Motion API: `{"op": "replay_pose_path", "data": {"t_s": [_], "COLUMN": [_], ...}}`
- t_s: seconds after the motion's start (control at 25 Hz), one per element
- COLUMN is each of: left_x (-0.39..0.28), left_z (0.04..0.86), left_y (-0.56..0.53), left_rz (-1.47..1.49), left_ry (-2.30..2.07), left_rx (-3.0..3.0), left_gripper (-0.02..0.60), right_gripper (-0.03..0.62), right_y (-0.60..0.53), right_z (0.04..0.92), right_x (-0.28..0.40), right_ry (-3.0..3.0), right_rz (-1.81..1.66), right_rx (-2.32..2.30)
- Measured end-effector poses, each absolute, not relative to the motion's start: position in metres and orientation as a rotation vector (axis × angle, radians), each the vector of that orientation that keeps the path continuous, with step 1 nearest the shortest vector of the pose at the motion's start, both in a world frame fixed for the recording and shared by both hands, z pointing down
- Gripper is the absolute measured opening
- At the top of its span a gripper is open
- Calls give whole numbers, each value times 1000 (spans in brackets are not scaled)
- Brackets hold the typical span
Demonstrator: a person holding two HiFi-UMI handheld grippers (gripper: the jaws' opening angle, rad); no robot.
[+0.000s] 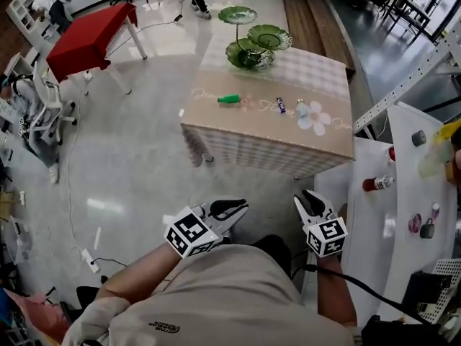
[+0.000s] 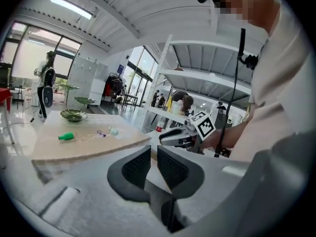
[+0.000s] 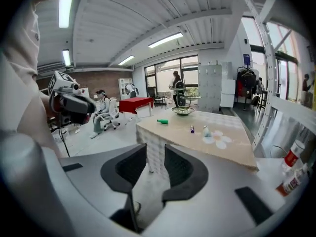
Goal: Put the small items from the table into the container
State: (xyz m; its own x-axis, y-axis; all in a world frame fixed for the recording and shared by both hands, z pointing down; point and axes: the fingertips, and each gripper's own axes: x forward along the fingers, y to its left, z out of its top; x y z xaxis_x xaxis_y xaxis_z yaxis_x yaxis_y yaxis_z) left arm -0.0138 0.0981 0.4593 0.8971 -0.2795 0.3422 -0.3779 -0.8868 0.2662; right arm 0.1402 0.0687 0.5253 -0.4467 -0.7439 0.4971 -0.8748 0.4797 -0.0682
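Observation:
Three small items lie on the checked tablecloth of the table [image 1: 274, 146]: a green one [image 1: 229, 99], a purple one [image 1: 281, 105] and a pale one [image 1: 302, 109]. Behind them stands a green tiered glass dish [image 1: 250, 45]. Both grippers hang low in front of the person, well short of the table. My left gripper [image 1: 241, 209] has its jaws narrowly apart and empty. My right gripper [image 1: 306, 197] stands open wider, also empty. The left gripper view [image 2: 154, 152] shows the green item [image 2: 66, 137] far off; the right gripper view [image 3: 155, 149] shows the dish [image 3: 182, 110].
A white side table [image 1: 403, 215] at the right carries a red-capped bottle [image 1: 378, 184] and small objects. A red table [image 1: 90, 31] and office chairs [image 1: 43, 114] stand at the left. Cables trail over the shiny floor. A person stands beyond the far table edge.

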Motion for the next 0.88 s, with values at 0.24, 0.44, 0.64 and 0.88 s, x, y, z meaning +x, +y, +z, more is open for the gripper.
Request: {"op": "replay_pose_path", "data": {"t_s": [0.24,0.44,0.64,0.88], "left_x": [-54,-53,-41,-14], "left_z": [463,463,459,453], "left_y": [48,6,-47,-119], "left_rz": [362,321,351,352], "left_ry": [-597,-676,-789,-911], "left_rx": [2659,2603,2573,2530], "left_gripper": [29,29,29,29], "right_gripper": [126,164,199,232], "right_y": [-16,-98,-185,-272], "right_z": [531,557,592,654], "right_x": [138,164,198,241], "right_ry": [-2277,-2229,-2180,-2073], "right_rz": [426,435,476,525], "right_rx": [1359,1352,1347,1347]}}
